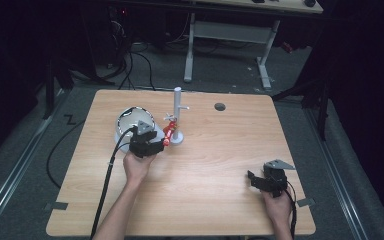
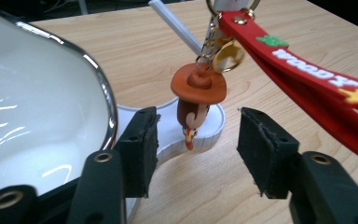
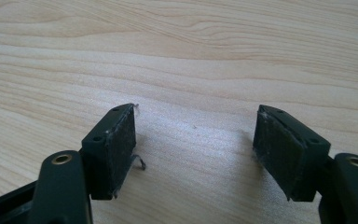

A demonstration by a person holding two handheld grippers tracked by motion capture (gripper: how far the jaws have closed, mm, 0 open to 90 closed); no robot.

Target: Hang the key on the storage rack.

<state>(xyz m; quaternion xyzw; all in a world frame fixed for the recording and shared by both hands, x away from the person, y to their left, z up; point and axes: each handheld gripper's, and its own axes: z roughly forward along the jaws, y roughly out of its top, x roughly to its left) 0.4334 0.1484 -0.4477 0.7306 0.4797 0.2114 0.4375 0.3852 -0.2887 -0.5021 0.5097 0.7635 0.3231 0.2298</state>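
While holding the left gripper [image 2: 193,154] part open around nothing, with the small brown-hatted figurine keychain [image 2: 195,100] dangling just beyond its black fingertips [image 2: 140,135] from the white plastic stand [image 1: 177,117], back straight off without snagging the red strap [image 2: 307,84].

A light wooden table [image 1: 215,165] carries everything. On it, just ahead of the left gripper [image 1: 156,145] and touching that gripper's far-left side, sits a white bowl with a chrome rim [image 1: 130,117]. Just beyond the same gripper's tips stands a white peg stand [image 1: 177,120], its round base [image 2: 209,126] flat on the wood. Around the right gripper [image 1: 256,180] lies bare tabletop. A small dark hole [image 1: 220,106] marks the far side.
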